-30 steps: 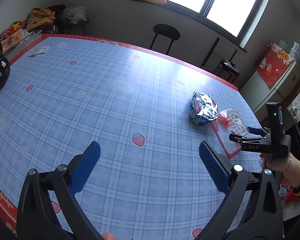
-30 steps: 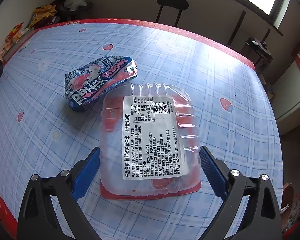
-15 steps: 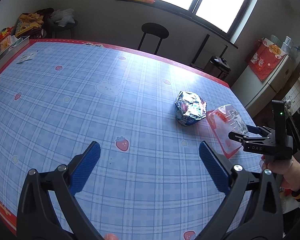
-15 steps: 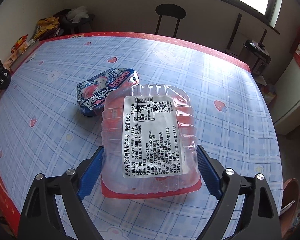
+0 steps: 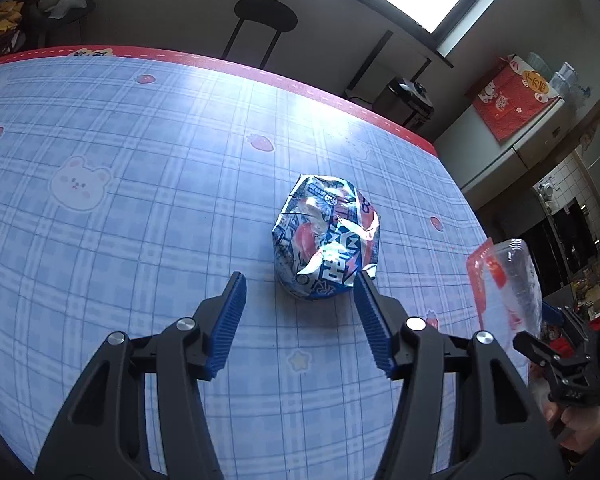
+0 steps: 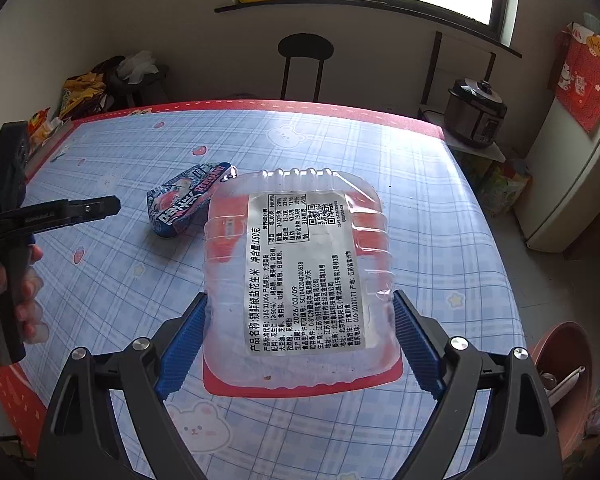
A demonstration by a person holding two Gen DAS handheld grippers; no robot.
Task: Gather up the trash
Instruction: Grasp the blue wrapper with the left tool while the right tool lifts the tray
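Closing the left gripper (image 5: 300,286) just short of the wrapper (image 5: 326,236) on the desk (image 5: 140,208), pads not yet pressing it; clamping the tray (image 6: 300,272) in the right gripper (image 6: 300,320), holding it above the desk.

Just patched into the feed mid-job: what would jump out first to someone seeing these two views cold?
First, the clear plastic tray with its white printed label, clamped between the right tongs and lifted above the blue checked tablecloth. Next, the crumpled blue snack wrapper lying mid-table, just ahead of the left tongs, whose jaws are closing with the wrapper at their tips, not yet gripped.
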